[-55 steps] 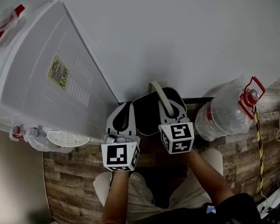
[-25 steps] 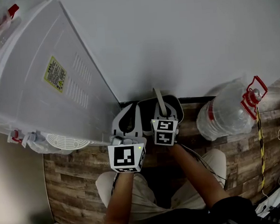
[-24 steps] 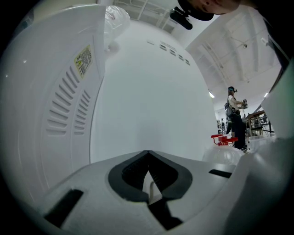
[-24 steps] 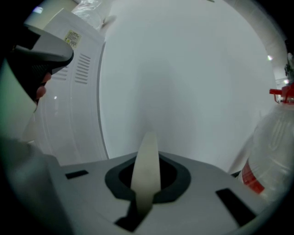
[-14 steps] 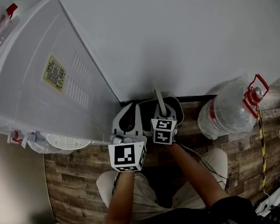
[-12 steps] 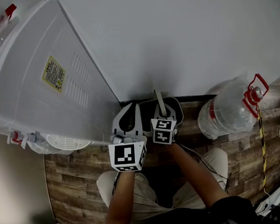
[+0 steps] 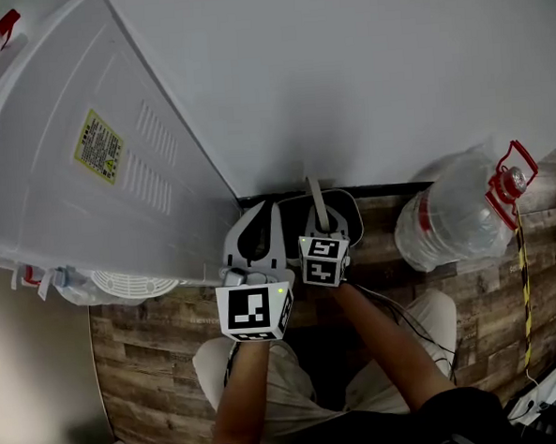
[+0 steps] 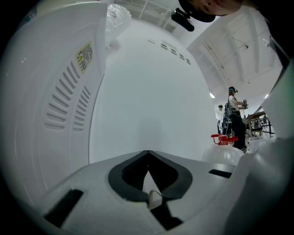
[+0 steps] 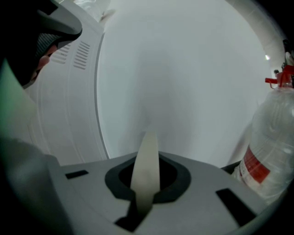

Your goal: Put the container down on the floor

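Observation:
A dark container (image 7: pixel 344 203) with a pale rim sits low against the wall's foot, mostly hidden under the grippers. Its cream strap handle (image 7: pixel 316 203) rises from it, and my right gripper (image 7: pixel 323 227) is shut on that handle. In the right gripper view the handle (image 9: pixel 146 170) runs up between the closed jaws of the right gripper (image 9: pixel 146 186). My left gripper (image 7: pixel 260 231) hovers just left of the container, higher than the right one. Its jaws are together in the left gripper view (image 8: pixel 148 183), with only the white wall ahead of them.
A big white appliance (image 7: pixel 95 152) leans in from the left, close to the left gripper. A large clear water bottle (image 7: pixel 456 219) with a red cap stands to the right. The floor (image 7: pixel 145 346) is wood plank; yellow-black tape (image 7: pixel 523 286) runs at far right. The person's knees are below.
The right gripper, with the handle and container, has sunk and looks smaller and closer to the floor. The left gripper has stayed where it was.

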The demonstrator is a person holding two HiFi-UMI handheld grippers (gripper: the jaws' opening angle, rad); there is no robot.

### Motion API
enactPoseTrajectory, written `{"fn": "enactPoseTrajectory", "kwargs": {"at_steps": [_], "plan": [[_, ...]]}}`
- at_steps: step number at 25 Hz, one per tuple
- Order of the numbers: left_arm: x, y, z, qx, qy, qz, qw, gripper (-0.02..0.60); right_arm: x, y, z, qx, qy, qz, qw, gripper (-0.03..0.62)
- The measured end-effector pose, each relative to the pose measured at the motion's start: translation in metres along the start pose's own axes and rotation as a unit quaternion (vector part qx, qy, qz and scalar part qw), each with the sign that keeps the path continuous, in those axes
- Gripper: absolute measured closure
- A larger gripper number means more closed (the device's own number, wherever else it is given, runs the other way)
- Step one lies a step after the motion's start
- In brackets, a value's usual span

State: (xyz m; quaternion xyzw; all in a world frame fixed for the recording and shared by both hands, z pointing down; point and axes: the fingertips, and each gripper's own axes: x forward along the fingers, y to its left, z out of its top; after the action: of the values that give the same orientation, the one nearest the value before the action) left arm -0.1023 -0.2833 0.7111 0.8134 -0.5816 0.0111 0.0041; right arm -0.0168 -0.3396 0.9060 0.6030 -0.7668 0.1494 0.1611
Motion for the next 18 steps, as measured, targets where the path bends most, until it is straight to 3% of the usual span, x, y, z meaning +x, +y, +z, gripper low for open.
{"fn": "enactPoseTrajectory", "kwargs": {"at_steps": [3,9,18], "plan": [[0.000,-0.001,0.000,0.001,-0.001,-0.001,1.0000,0.565,-0.004,0.004,-0.005,0.009,-0.001,0.007,1.000,0.563],[0.004,-0.001,-0.004,0.001,0.004,-0.002,1.0000,0.565,-0.018,0.002,-0.013,-0.029,0.006,0.003,1.000,0.563],[0.011,-0.012,-0.007,0.018,0.007,-0.010,0.9997,0.565,-0.031,0.005,-0.022,-0.045,0.003,0.019,0.999,0.562]]}}
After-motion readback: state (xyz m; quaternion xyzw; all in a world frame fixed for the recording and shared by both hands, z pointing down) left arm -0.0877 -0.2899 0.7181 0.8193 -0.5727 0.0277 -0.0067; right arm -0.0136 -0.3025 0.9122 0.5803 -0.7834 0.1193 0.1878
